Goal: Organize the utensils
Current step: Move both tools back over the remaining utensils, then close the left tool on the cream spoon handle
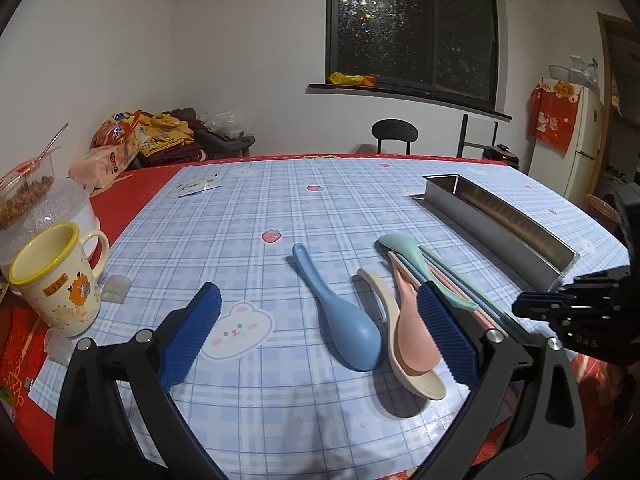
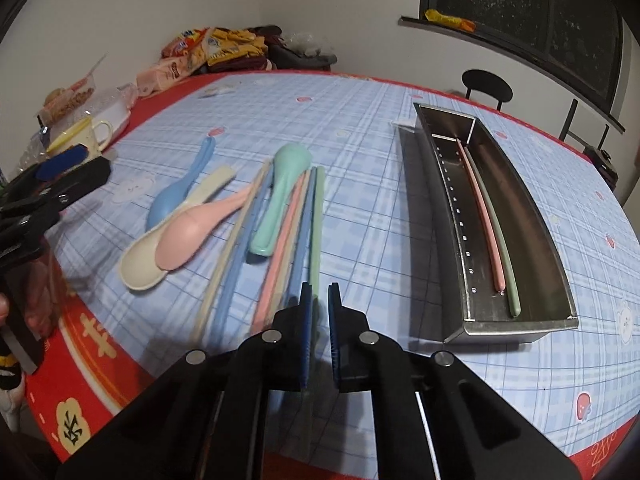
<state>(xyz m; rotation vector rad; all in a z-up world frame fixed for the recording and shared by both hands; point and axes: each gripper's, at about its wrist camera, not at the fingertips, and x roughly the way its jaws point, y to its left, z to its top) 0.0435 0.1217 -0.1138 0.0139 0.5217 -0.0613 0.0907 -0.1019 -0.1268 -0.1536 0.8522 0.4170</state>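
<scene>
Plaid tablecloth [image 1: 248, 208] beneath dark window [image 1: 412, 24]

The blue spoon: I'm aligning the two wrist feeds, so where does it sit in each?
Left wrist: blue spoon at lower centre, between the open fingers, bowl nearest.
Right wrist: blue spoon at left of centre, leftmost of the spoons.
Shared landmark: the steel tray, on the right in both.

- The left gripper [image 1: 320, 320] is showing black curved arms, ribbed blue pads [image 1: 448, 340] and round silver screws.
- The right gripper [image 2: 318, 300] is wearing the same black frame, thin blue pads and silver screws.
</scene>
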